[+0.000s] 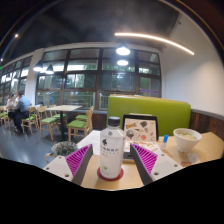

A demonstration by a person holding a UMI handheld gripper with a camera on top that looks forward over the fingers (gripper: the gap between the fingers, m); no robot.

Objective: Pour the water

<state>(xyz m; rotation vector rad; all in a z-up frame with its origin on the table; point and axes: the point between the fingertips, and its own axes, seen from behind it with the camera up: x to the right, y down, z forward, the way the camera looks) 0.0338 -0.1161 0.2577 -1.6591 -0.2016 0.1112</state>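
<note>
Currently listed: one water bottle (111, 145), capped, white label, upright on a round coaster (110, 173) on the worktop (205, 150), standing between the magenta pads (78, 158) of the tool (111, 160). Tool apparently open about it; firm contact not evident. White bowl (186, 138) beyond, to the right. Step judged: approach to grasp. Next: close squarely on the bottle's body, then carry toward the bowl.
</note>
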